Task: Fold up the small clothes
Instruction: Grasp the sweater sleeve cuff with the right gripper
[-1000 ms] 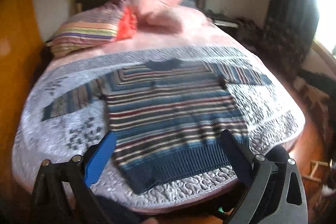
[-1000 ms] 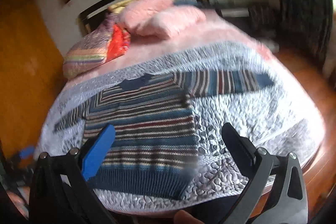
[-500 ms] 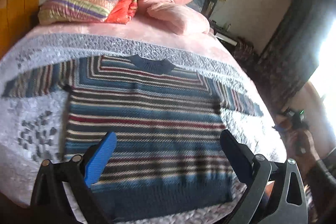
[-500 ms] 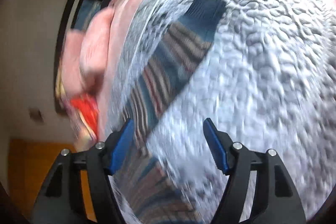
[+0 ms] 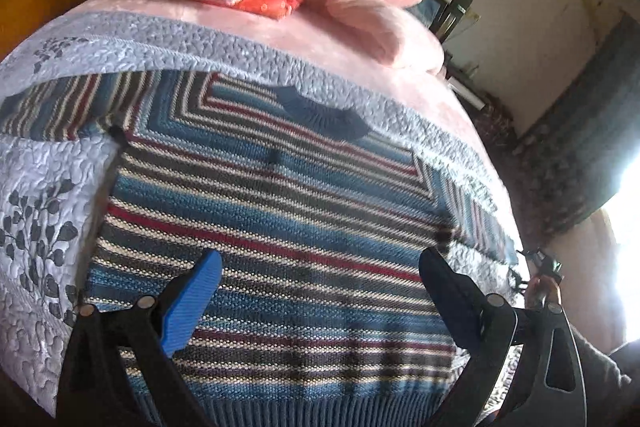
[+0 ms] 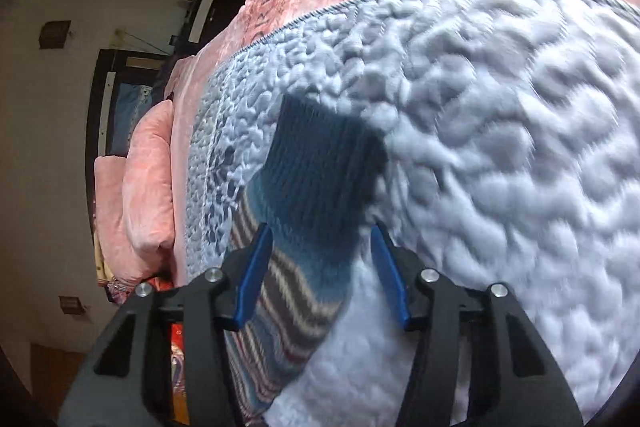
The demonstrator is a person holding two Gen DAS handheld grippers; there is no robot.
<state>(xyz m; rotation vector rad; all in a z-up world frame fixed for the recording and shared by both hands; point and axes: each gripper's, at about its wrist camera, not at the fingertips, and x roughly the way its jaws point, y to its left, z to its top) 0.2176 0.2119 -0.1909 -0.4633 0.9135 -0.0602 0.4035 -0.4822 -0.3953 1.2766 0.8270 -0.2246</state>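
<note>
Both grippers have dropped closer to the bed since a moment ago. Now the right gripper straddles the sweater's sleeve cuff, jaws apart, not clamped. Over the body of the striped sweater, spread flat on the quilt, hangs the left gripper, wide open.
</note>
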